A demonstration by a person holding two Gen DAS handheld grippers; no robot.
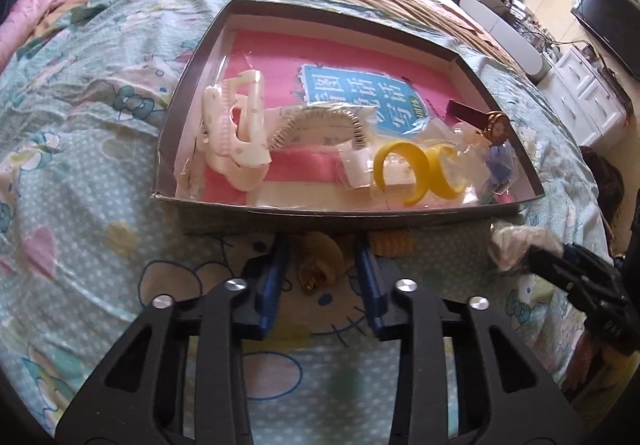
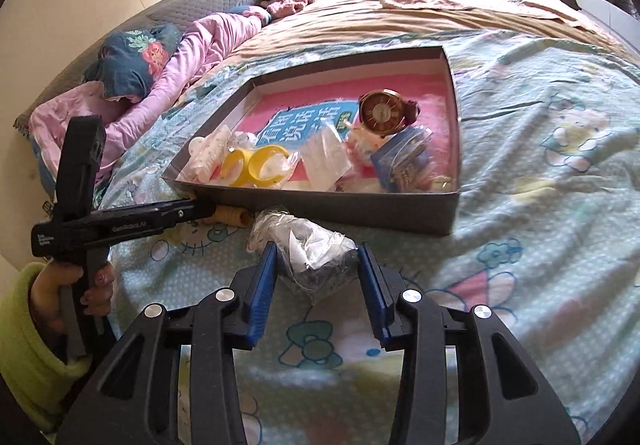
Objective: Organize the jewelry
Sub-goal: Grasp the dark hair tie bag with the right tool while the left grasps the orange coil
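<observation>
**Blue-padded claws worked at the box's near wall**

Spread, the left claw (image 1: pixel 322 269) straddled a beige hair clip (image 1: pixel 320 263) on the bed (image 1: pixel 80 149). Right claw (image 2: pixel 318 269), also spread, flanked a plastic bag (image 2: pixel 310 249). Both items lay just outside the box (image 2: pixel 340 211) holding the watch (image 2: pixel 380 113).

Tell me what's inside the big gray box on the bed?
The box holds a watch, yellow bangles, a white hair claw, a spiral comb band and plastic packets, all lying on a pink book. Whatever is beneath the book is hidden.
</observation>
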